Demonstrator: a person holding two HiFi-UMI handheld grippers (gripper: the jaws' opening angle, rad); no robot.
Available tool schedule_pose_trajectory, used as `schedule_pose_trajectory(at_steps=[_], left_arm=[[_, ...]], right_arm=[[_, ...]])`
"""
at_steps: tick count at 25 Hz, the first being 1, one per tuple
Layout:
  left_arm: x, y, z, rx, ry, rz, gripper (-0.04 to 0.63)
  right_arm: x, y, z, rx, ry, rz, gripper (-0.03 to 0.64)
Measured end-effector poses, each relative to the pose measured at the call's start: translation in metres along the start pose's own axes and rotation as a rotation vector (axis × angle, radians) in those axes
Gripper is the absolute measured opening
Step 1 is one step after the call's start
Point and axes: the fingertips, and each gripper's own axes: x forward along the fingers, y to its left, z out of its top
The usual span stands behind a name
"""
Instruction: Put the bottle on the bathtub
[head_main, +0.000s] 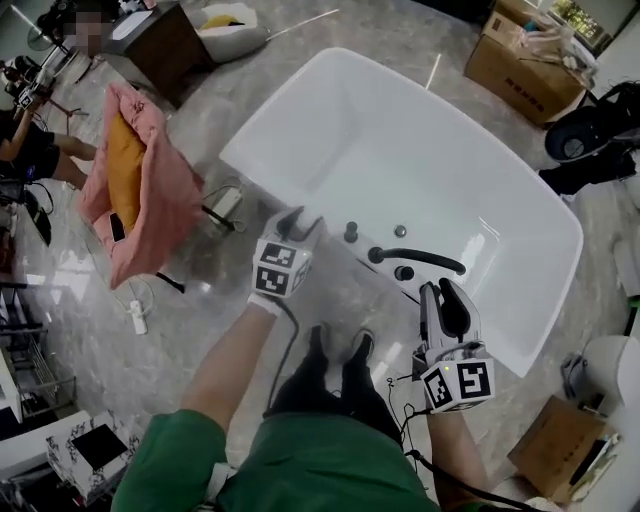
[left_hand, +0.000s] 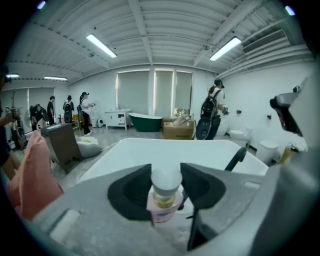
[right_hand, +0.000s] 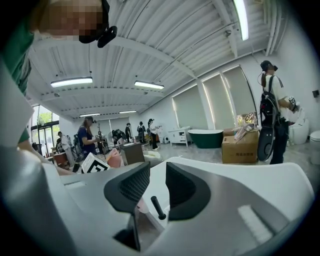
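Note:
A small bottle (left_hand: 165, 197) with a white cap and a pink label sits between the jaws of my left gripper (left_hand: 166, 172), which is shut on it. In the head view the left gripper (head_main: 298, 222) hovers at the near rim of the white bathtub (head_main: 400, 140), left of the black faucet (head_main: 415, 258); the bottle is hidden there. My right gripper (head_main: 442, 300) hangs lower right, near the tub's front edge. Its jaws stand a narrow gap apart with nothing held (right_hand: 158, 172).
Black knobs (head_main: 351, 232) stand on the tub's deck beside the faucet. A pink cloth over an orange cushion (head_main: 140, 180) lies on the floor at left, with a cable and power strip (head_main: 137, 317). Cardboard boxes (head_main: 520, 70) stand at the back right. People stand in the background.

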Motion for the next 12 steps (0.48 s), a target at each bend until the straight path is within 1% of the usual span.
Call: schedule_pose_trajectory(at_steps=[7,12], left_arm=[[0.053,0.01,-0.013,0.002,0.039,-0.006,0.178],[0.071,0.011,-0.019,-0.013,0.056,-0.013,0.178]], right_arm=[[0.009,-0.021,-0.02,0.026,0.036,-0.039,0.098],[0.016,-0.023,-0.031,0.034,0.052,-0.039,0.098]])
